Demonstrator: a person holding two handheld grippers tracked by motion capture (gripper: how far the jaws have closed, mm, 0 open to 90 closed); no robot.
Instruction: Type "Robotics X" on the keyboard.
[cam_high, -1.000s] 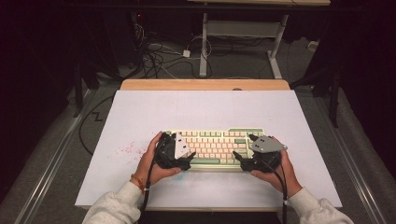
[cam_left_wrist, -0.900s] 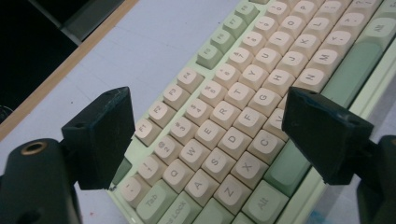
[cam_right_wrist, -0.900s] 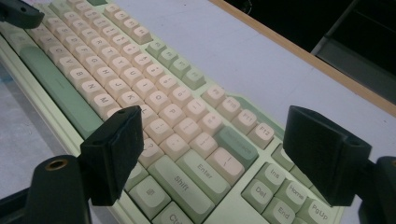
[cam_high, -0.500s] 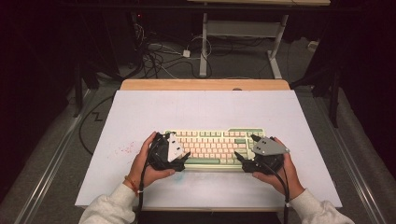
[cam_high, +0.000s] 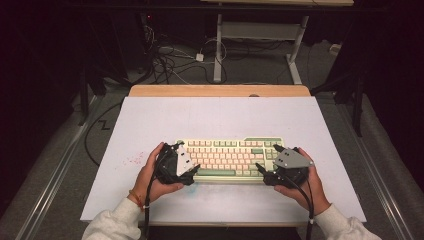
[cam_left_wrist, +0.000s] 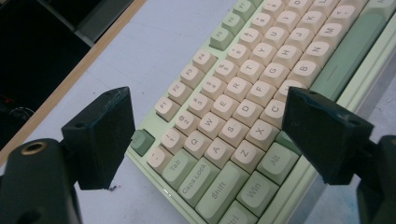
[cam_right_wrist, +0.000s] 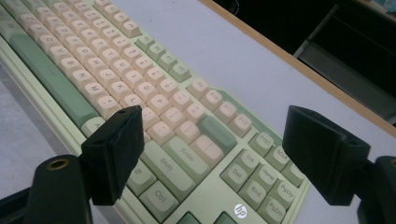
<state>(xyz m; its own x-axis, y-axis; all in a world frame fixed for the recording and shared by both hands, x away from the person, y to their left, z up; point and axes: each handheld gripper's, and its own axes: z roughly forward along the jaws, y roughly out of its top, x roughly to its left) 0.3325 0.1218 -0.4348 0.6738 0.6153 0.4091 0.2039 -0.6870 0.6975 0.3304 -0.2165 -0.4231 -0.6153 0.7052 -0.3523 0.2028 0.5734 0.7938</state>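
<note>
A pale green keyboard (cam_high: 227, 156) with cream and green keys lies across the near middle of the white table top (cam_high: 220, 117). My left gripper (cam_high: 192, 172) sits at its left end, held in a hand. In the left gripper view the keyboard (cam_left_wrist: 233, 116) runs under my left gripper (cam_left_wrist: 208, 116), whose jaws stand wide apart over the Tab, Q and Z keys with nothing between them. My right gripper (cam_high: 265, 172) sits at the keyboard's right end. In the right gripper view my right gripper (cam_right_wrist: 215, 126) is open above the Enter and Shift keys of the keyboard (cam_right_wrist: 154, 107).
A wooden strip (cam_high: 220, 91) edges the far side of the table. Beyond it, tangled cables (cam_high: 170, 57) lie on the floor and a white desk frame (cam_high: 260, 32) stands there. Small red specks (cam_high: 132, 160) mark the table left of my left hand.
My left gripper has slid a little to the left, uncovering more of the keyboard's left end. The right gripper and the keyboard have hardly moved.
</note>
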